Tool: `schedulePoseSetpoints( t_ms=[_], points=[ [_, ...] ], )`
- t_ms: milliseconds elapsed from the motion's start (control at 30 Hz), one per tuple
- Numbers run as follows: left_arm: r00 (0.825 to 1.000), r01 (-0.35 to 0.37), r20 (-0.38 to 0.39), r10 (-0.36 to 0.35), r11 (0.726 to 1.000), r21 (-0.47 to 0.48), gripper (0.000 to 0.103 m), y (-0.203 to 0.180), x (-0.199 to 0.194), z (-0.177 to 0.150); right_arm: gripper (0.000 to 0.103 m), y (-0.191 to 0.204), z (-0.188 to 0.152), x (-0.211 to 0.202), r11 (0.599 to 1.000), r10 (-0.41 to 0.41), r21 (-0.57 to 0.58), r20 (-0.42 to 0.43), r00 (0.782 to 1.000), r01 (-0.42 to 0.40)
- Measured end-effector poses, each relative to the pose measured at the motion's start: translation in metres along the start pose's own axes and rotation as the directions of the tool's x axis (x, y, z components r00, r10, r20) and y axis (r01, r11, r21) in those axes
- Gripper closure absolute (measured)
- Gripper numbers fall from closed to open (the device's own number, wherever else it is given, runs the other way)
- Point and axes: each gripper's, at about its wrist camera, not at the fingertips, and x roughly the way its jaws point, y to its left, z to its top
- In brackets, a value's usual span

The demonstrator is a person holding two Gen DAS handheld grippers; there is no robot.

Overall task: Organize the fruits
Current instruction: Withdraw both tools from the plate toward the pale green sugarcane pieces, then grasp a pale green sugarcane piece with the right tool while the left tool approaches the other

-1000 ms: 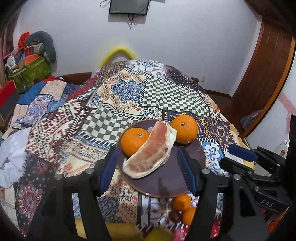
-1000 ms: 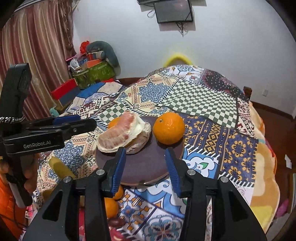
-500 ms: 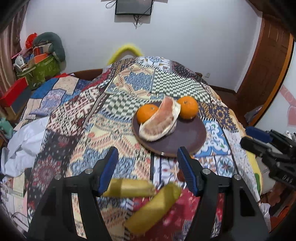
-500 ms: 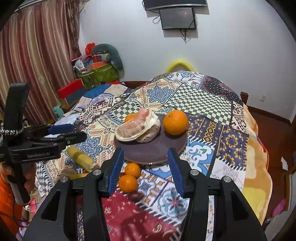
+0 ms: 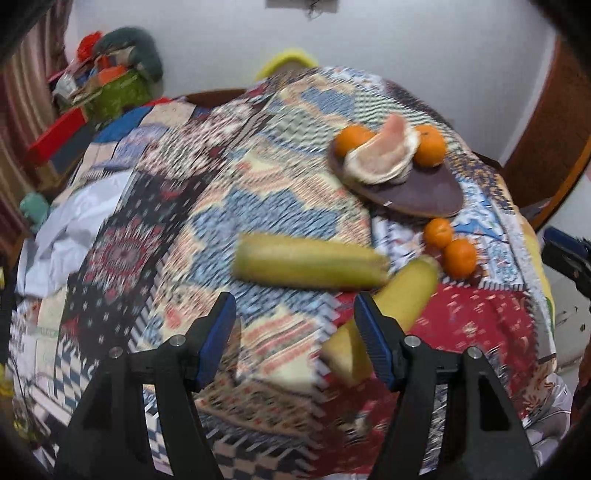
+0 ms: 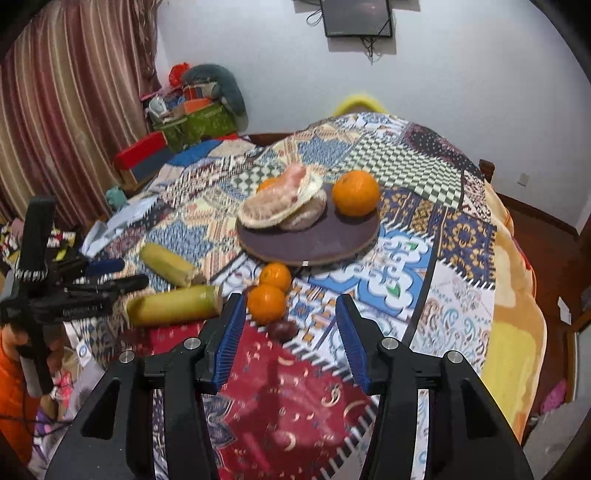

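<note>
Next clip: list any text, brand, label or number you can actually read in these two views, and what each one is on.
No text is readable in either view.
Left gripper body, seen from the right wrist: a line of white lettering, too blurred to read.
Plate rim: a small white sticker, too small to read.
Wall screen: dark, nothing shown.
Patterned cloth: ornaments only, no words.

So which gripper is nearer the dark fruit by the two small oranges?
Right. The right gripper hovers open almost directly over the dark fruit, which sits between its fingers in view. The left gripper is off to the side, open, by the yellow sticks.
</note>
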Motion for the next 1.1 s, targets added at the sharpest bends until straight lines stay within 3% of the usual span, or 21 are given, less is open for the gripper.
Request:
schedulePoseSetpoints(
  t_ms=[133,300,467,833,1100],
  points=[
    [1.0,0.002,-0.028,-0.002,1.0,-0.021,0.037,0.016,0.008,-0.007,0.056,0.014,-0.01,0.011,1.0,0.021,-0.02,-0.044,0.999,-0.022],
    [0.998,0.056,-0.026,-0.057,0.997,-0.055,0.037,0.026,0.014,-0.014,0.056,0.035,-0.018,0.031,0.997,0.049,-0.056,-0.101,0.994,-0.055],
    [0.996,0.081,-0.024,-0.081,0.997,-0.019,0.037,0.017,0.01,-0.019,0.056,0.053,-0.018,0.047,0.993,0.047,-0.1,-0.132,0.99,-0.061],
    [0.993,0.116,-0.011,-0.115,0.991,0.072,0.037,-0.025,0.006,-0.025,0.056,0.06,-0.009,0.047,0.992,0.058,-0.104,-0.118,0.991,-0.071],
    [0.989,0.146,-0.008,-0.145,0.988,0.047,0.037,-0.023,0.004,-0.018,0.056,0.064,-0.002,0.038,0.992,0.08,-0.095,-0.094,0.992,-0.089]
  ],
)
